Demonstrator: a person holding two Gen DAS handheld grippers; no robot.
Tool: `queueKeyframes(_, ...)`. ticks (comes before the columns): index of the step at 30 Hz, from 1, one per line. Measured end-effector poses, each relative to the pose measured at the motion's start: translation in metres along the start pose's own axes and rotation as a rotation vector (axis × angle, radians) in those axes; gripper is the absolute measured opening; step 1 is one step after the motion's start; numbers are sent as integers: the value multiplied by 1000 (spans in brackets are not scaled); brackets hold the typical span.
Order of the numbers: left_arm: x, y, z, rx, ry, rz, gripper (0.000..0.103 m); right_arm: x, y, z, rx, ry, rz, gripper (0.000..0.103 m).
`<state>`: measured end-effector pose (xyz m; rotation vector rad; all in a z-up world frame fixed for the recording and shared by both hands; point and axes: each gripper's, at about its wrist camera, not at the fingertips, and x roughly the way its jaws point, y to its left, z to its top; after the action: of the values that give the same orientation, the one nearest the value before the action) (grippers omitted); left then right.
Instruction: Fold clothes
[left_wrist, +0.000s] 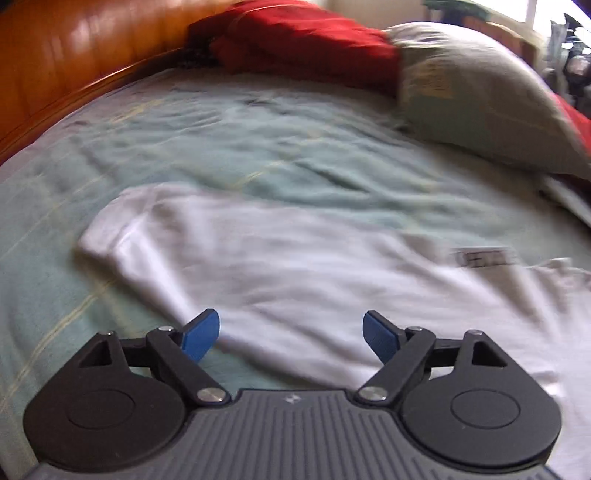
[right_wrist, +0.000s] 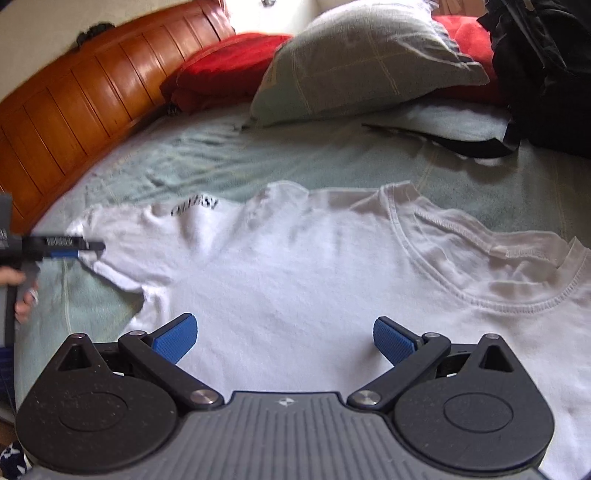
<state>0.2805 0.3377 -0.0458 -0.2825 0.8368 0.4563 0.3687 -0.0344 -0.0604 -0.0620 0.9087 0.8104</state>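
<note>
Both jaws gape wide, gripping nothing: the right gripper (right_wrist: 285, 341) hangs over the chest of the white T-shirt (right_wrist: 295, 266), the left gripper (left_wrist: 291, 334) by its sleeve. It lies flat across the bed (right_wrist: 221, 155), collar rightward.

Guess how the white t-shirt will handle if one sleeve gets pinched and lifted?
The white t-shirt is probably floppy: it lies flat and wrinkled on the bedsheet, so the rest would likely drape and trail. Likely light, being thin knit. It may drag rather than slide, since the sheet looks soft and creased.
</note>
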Motion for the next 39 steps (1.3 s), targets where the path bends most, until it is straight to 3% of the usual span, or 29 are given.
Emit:
queueKeyframes(5,5,-76,19,-37,88,-387,88,-7,11,0,-46,31,-5,103)
queueKeyframes(7,20,-98,21,-70,146,-489,88,-10,13,0,-54,29,16,103)
queueKeyframes(13,73,-112,27,-150,199,-473,87,-9,6,2,-23,24,45,103)
queueKeyframes(17,100,-106,41,-212,123,-428,87,-7,0,4,1,23,59,103)
queueKeyframes(21,102,-117,56,-166,70,-310,87,-6,-3,4,3,16,39,103)
queueKeyframes(23,92,-125,57,-120,55,-297,86,-8,-4,4,-3,9,33,103)
queueKeyframes(27,54,-149,49,-12,96,-399,88,-15,-8,7,4,-7,31,103)
queueKeyframes(32,37,-186,31,19,239,-642,90,-17,-11,7,-1,-1,11,103)
queueKeyframes(39,86,-199,26,-37,255,-575,89,-18,-16,8,14,-7,20,103)
